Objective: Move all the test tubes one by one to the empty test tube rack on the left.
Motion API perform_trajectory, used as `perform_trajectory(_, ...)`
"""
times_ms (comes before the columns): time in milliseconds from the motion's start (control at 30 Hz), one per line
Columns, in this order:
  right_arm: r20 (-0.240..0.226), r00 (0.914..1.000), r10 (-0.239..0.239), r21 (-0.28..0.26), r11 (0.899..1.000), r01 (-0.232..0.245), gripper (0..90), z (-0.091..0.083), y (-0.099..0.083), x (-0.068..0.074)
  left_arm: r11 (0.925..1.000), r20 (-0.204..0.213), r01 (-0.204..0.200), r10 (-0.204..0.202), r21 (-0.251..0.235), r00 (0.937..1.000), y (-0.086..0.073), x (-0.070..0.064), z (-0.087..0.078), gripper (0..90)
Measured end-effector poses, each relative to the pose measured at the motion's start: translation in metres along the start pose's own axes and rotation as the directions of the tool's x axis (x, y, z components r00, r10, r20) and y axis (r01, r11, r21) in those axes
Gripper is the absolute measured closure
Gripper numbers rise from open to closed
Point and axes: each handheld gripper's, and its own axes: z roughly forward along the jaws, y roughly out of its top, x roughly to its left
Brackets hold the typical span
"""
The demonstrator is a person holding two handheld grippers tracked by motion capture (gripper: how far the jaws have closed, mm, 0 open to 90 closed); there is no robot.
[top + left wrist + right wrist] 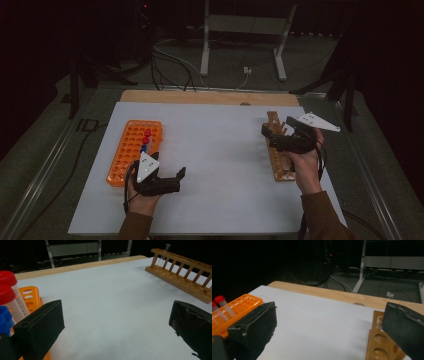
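Note:
An orange tube rack (131, 150) lies at the left of the white mat, holding two red-capped tubes (147, 134) and a blue-capped one (144, 148). My left gripper (179, 179) is just right of its near end, open and empty, pointing right. In the left gripper view the gripper (116, 322) has wide jaws, with the red caps (7, 287) and orange rack (30, 296) at left. A wooden tube rack (281, 167) lies at the right; my right gripper (274, 129) hovers over it, open. The right gripper view shows the gripper (329, 325) empty above the wooden rack (379, 342).
The white mat (215, 150) covers a wooden table whose bare far edge (210, 97) is visible. A clear glass tube (165, 252) stands at the far end of the wooden rack (182, 277). A metal stand (245, 35) and cables lie on the floor beyond.

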Motion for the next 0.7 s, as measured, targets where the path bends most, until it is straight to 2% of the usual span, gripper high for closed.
perform_trajectory(100,0.008,1.0,-0.005,-0.001,1.0,0.005,0.1,0.003,0.005,-0.004,1.0,0.009,-0.001,0.001,0.003,1.0,-0.003,-0.002,0.001,0.5)
perform_trajectory(233,0.013,0.9999,-0.002,0.023,1.0,0.001,0.1,0.013,0.01,-0.012,0.9992,0.014,-0.031,0.03,0.025,0.9995,-0.006,-0.01,0.005,0.5)
perform_trajectory(433,0.037,0.9992,-0.015,0.042,0.999,0.014,0.5,0.03,0.012,-0.022,0.9975,0.038,-0.056,0.054,0.043,0.9978,-0.01,-0.021,0.013,0.6)
perform_trajectory(533,0.065,0.9979,-0.007,0.038,0.999,0.005,4.5,0.036,0.012,-0.029,0.9951,0.042,-0.078,0.075,0.061,0.9963,-0.012,-0.024,0.016,0.6)
perform_trajectory(633,0.09,0.996,0.004,0.049,0.999,-0.009,5.1,0.043,0.011,-0.037,0.995,0.045,-0.078,0.075,0.063,0.9961,-0.013,-0.025,0.017,0.6)
perform_trajectory(700,0.087,0.9961,0.014,0.048,0.999,-0.018,5.1,0.047,0.009,-0.042,0.9952,0.046,-0.075,0.072,0.064,0.9964,-0.013,-0.025,0.016,0.6)
